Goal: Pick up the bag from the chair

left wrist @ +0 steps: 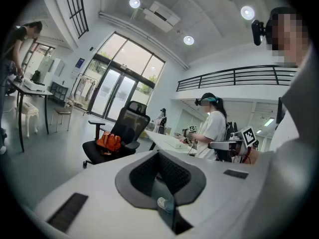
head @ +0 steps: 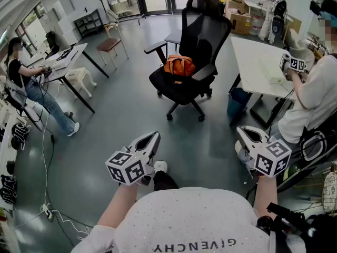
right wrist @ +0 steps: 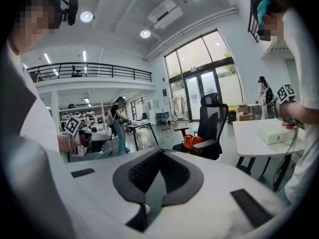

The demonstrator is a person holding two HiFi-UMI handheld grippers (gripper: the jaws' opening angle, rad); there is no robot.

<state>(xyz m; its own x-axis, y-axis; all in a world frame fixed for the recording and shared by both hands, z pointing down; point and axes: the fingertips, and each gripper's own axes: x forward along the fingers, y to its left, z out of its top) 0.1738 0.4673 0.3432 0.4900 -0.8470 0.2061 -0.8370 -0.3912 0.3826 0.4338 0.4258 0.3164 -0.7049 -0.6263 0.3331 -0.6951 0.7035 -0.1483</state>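
Note:
An orange bag (head: pixel 179 65) lies on the seat of a black office chair (head: pixel 181 88) in the middle of the room, well ahead of me. It also shows far off as the bag (left wrist: pixel 108 141) on the chair (left wrist: pixel 130 126) in the left gripper view, and as the bag (right wrist: pixel 192 142) on the chair (right wrist: pixel 212 118) in the right gripper view. My left gripper (head: pixel 152 137) (left wrist: pixel 158 156) and right gripper (head: pixel 241 132) (right wrist: pixel 159 153) are held low near my body. Both point toward the chair, jaws together with nothing between them.
A white table (head: pixel 258 62) stands right of the chair, with a seated person (head: pixel 316 94) and a blue bin (head: pixel 238 101) beside it. At the left, another person (head: pixel 31 83) sits at a desk (head: pixel 71 57). A stool (head: pixel 110 45) stands behind. Grey floor lies between me and the chair.

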